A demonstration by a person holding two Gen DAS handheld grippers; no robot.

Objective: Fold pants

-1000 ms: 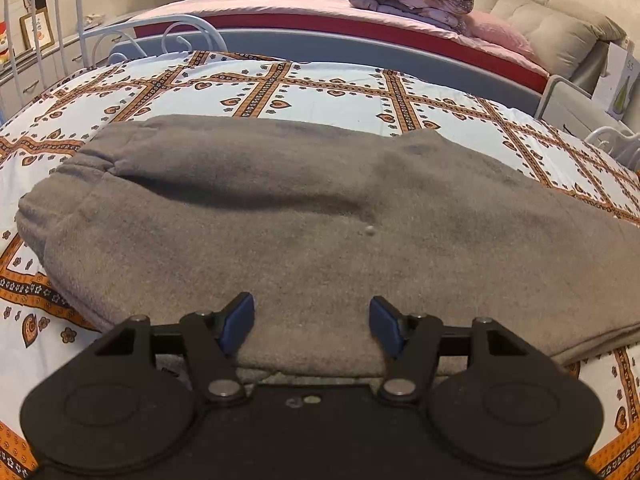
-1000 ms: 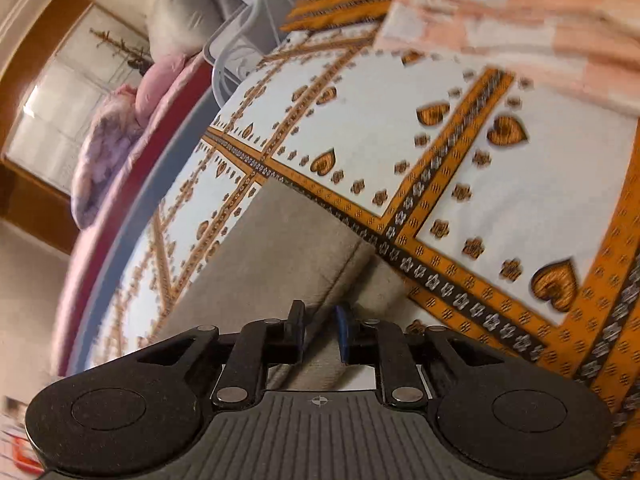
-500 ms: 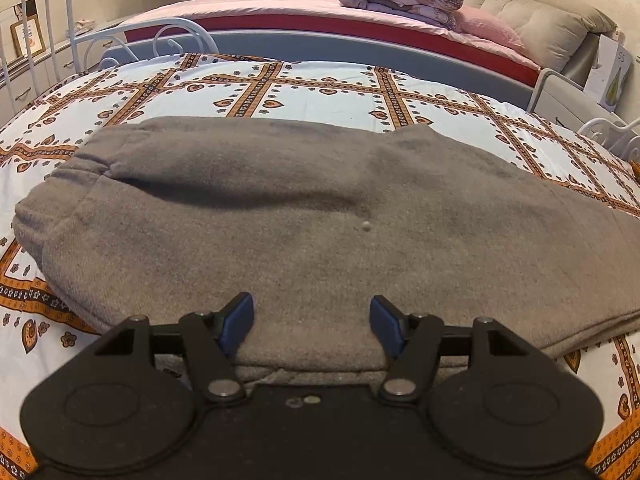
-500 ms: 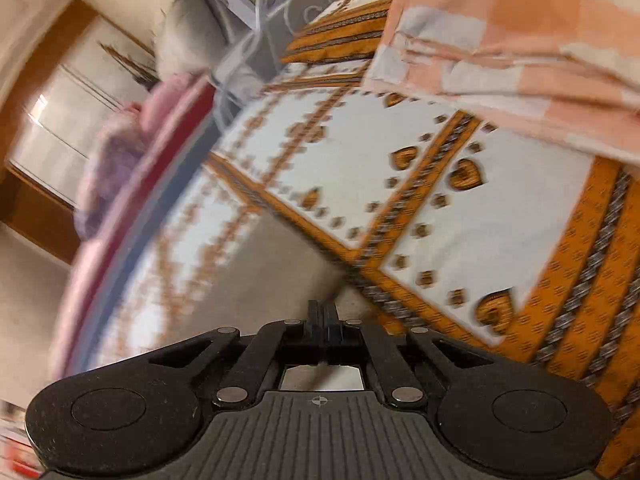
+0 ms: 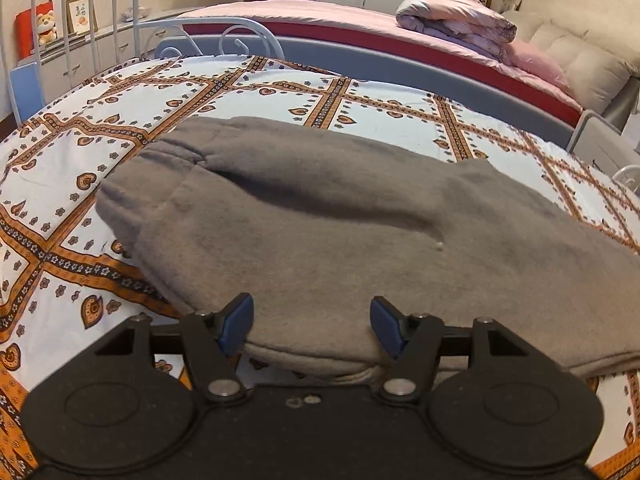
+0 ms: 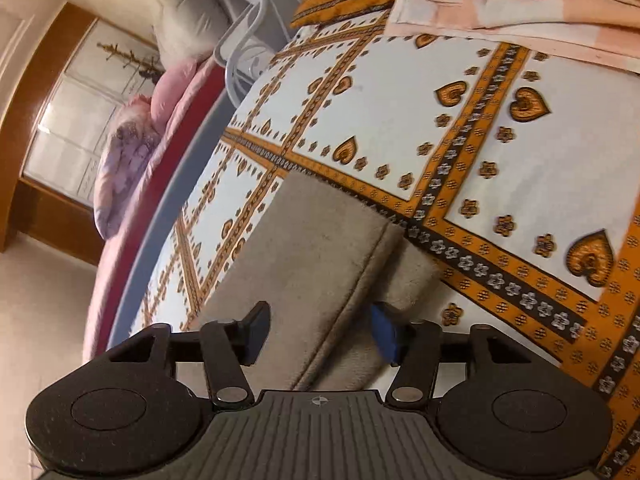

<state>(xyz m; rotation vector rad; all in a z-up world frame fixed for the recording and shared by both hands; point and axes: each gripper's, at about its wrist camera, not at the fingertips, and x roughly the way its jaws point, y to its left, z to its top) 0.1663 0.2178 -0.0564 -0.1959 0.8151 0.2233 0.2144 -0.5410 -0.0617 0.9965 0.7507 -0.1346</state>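
Grey fleece pants lie folded lengthwise on the patterned bedspread, waistband at the left, legs running off to the right. My left gripper is open, its blue fingertips straddling the near folded edge of the pants. In the right wrist view the leg cuffs lie on the bedspread. My right gripper is open, with the cuff end between its fingertips; the view is tilted.
A white metal bed frame and a second bed with a rolled pink quilt stand beyond. A folded peach checked blanket lies on the bedspread past the cuffs. A pillow sits beyond the rail.
My right gripper was shut half a second ago and has now opened over the leg cuffs. My left gripper stayed open and shifted, so the pants sit further right in its view.
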